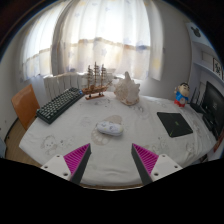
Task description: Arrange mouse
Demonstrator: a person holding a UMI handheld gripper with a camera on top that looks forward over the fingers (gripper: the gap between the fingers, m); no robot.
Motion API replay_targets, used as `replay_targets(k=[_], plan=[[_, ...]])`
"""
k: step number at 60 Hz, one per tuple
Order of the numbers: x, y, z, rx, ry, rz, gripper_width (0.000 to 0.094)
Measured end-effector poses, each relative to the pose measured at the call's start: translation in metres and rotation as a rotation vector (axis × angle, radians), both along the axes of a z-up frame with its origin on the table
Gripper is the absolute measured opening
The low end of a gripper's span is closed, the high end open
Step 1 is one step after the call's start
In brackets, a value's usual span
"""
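While the gripper (111, 160) hovered low over a white-covered table (60, 125), its two fingers stood spread wide apart, holding nothing, their magenta pads (77, 157) facing each other across an empty gap. A white mouse (108, 127) lay on the cloth just ahead of the fingers and roughly centred on the gap between them, apart from both tips. Its long axis appeared to run crosswise to the fingers, though its pale body against the pale cloth made that hard to confirm. A black mouse pad (174, 124) sat well off to the right of the mouse, and a dark keyboard (60, 104) to the left beyond it. A model sailing ship (95, 82) stood at the far edge before curtained windows. Reaching the mouse likely called for a short, straight advance.
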State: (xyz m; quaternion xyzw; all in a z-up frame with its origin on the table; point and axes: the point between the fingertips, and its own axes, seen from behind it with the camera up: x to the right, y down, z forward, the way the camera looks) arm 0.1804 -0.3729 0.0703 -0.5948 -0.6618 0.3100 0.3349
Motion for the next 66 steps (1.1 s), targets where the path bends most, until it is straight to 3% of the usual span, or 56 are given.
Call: replay_targets(k=[29, 56, 61, 64, 66], plan=[[-0.116, 0.012, -0.070, 0.012, -0.017, 0.000, 0.0851], [-0.190, 0.022, -0.081, 0.015, -0.046, 0.019, 0.0850], [-0.194, 0.020, -0.081, 0.015, -0.040, 0.026, 0.0768], [-0.194, 0.015, -0.084, 0.000, -0.050, 0.029, 0.0627], [-0.193, 0.011, -0.085, -0.018, -0.057, 0.032, 0.0484]])
